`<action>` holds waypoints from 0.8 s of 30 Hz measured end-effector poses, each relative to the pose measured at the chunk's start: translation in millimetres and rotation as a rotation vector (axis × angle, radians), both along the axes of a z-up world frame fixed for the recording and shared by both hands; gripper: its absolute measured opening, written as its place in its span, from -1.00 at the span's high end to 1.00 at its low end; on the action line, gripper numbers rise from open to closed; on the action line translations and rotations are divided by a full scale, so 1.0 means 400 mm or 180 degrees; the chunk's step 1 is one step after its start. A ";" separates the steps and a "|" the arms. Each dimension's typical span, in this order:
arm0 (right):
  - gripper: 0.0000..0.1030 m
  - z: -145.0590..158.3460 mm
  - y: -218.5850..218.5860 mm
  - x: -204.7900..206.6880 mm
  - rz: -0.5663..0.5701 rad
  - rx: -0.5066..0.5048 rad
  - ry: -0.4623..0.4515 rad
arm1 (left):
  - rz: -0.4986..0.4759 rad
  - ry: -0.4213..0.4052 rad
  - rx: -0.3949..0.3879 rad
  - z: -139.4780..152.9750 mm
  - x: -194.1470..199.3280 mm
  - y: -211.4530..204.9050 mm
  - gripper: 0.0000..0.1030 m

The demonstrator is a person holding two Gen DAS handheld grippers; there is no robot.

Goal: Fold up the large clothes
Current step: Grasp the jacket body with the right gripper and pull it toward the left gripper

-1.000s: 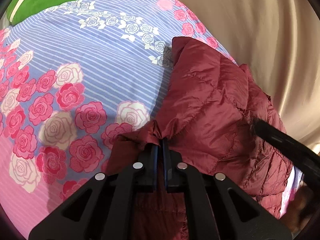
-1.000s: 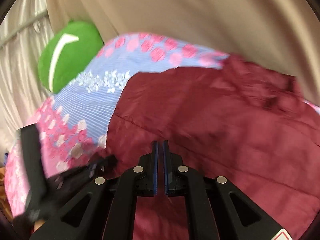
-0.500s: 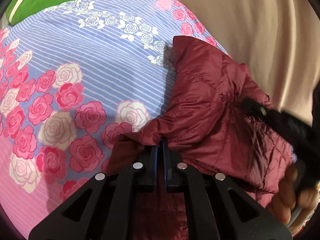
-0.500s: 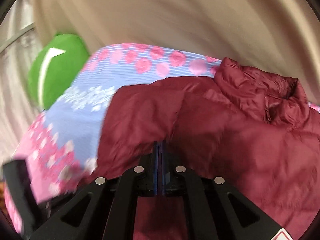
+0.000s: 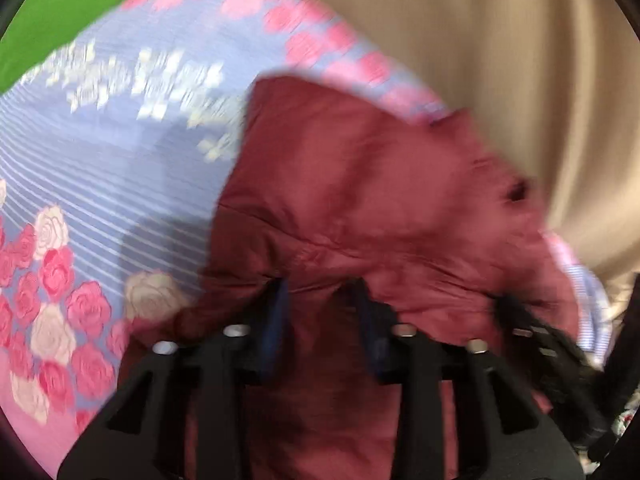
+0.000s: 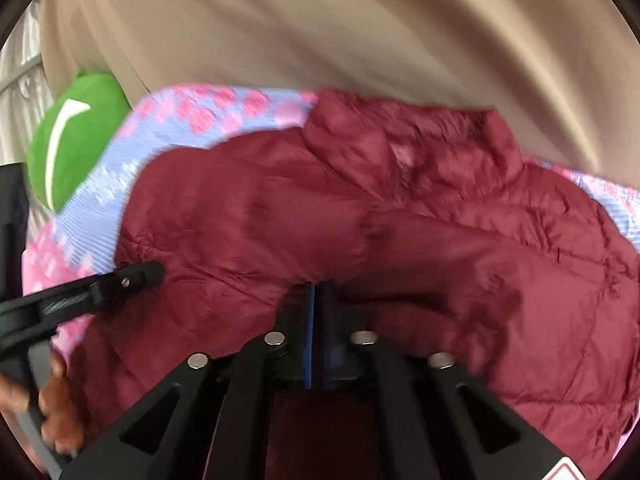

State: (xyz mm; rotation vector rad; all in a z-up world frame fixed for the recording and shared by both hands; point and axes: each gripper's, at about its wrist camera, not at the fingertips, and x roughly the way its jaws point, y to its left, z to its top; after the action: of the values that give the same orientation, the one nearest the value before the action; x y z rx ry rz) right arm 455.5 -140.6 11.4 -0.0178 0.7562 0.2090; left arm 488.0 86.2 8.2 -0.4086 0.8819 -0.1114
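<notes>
A maroon quilted puffer jacket (image 5: 360, 184) lies on the floral bedsheet (image 5: 100, 184), its collar (image 6: 420, 140) toward the far edge. In the left wrist view my left gripper (image 5: 320, 300) has its jaws opening, standing apart with a fold of jacket fabric loose between them. My right gripper (image 6: 316, 296) is shut on a pinch of the jacket (image 6: 440, 240) near its front edge. The left gripper's finger (image 6: 136, 276) shows at the jacket's left side in the right wrist view. A blurred black part of the right gripper (image 5: 524, 320) sits at the right of the left wrist view.
A green cushion (image 6: 68, 144) lies at the bed's far left corner. A beige curtain (image 6: 360, 32) hangs close behind the bed. A person's hand (image 6: 56, 412) holds the left gripper's handle at the lower left.
The left jaws have spread apart off the pinched fabric. Both grippers swung over the jacket, carrying the folded part across it; both views are motion-blurred now.
</notes>
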 end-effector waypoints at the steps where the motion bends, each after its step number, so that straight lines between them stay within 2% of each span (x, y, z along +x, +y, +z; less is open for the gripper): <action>1: 1.00 -0.013 -0.027 0.003 0.0005 0.0051 0.0038 | 0.0062 -0.0027 -0.0020 -0.017 0.004 0.022 0.99; 3: 1.00 -0.015 -0.076 -0.010 -0.0028 0.0218 0.0057 | -0.0010 -0.0083 -0.0256 -0.029 0.002 0.053 0.99; 5: 1.00 0.012 -0.128 -0.051 -0.0177 0.0256 -0.0031 | -0.0085 -0.0108 -0.0323 -0.034 0.000 0.067 0.99; 8: 1.00 0.036 -0.201 -0.125 -0.0327 0.0138 -0.0164 | -0.0088 -0.0189 -0.0211 -0.032 -0.008 0.061 0.99; 11: 1.00 0.008 -0.306 -0.159 -0.0625 -0.0072 -0.0073 | -0.0076 -0.0284 0.0024 -0.028 -0.029 0.037 0.99; 13: 1.00 -0.007 -0.397 -0.180 -0.0855 0.0033 0.0004 | -0.0075 -0.0303 0.0153 -0.026 -0.045 0.011 0.99; 15: 1.00 0.006 -0.452 -0.220 -0.1150 0.0062 -0.0038 | -0.0068 -0.0311 0.0220 -0.024 -0.048 -0.002 0.99; 17: 0.83 0.032 -0.481 -0.278 -0.1157 0.0265 -0.0175 | -0.0058 -0.0323 0.0225 -0.024 -0.052 -0.016 0.99; 18: 0.52 0.040 -0.485 -0.299 -0.1186 0.0262 -0.0230 | -0.0053 -0.0335 0.0211 -0.022 -0.065 -0.011 0.99; 19: 0.08 0.045 -0.486 -0.317 -0.1183 0.0246 -0.0286 | -0.0034 -0.0348 0.0188 -0.022 -0.072 -0.011 0.99; 20: -0.05 0.043 -0.483 -0.321 -0.1125 0.0264 -0.0288 | -0.0020 -0.0361 0.0173 -0.024 -0.086 -0.001 0.99; 22: -0.01 0.026 -0.464 -0.314 -0.1043 0.0193 -0.0206 | 0.0020 -0.0400 0.0162 -0.021 -0.102 0.001 0.99; 23: 0.09 0.011 -0.453 -0.304 -0.1021 0.0109 -0.0158 | 0.0044 -0.0418 0.0171 -0.021 -0.099 0.008 0.94; 24: 0.40 -0.003 -0.442 -0.296 -0.1014 0.0047 -0.0108 | 0.0083 -0.0448 0.0219 -0.017 -0.110 0.004 0.90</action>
State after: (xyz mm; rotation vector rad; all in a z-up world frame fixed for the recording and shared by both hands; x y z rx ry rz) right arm 337.3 -317.5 10.1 0.1123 0.7130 -0.0889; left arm 444.0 87.8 1.6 -0.3436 0.7396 -0.0844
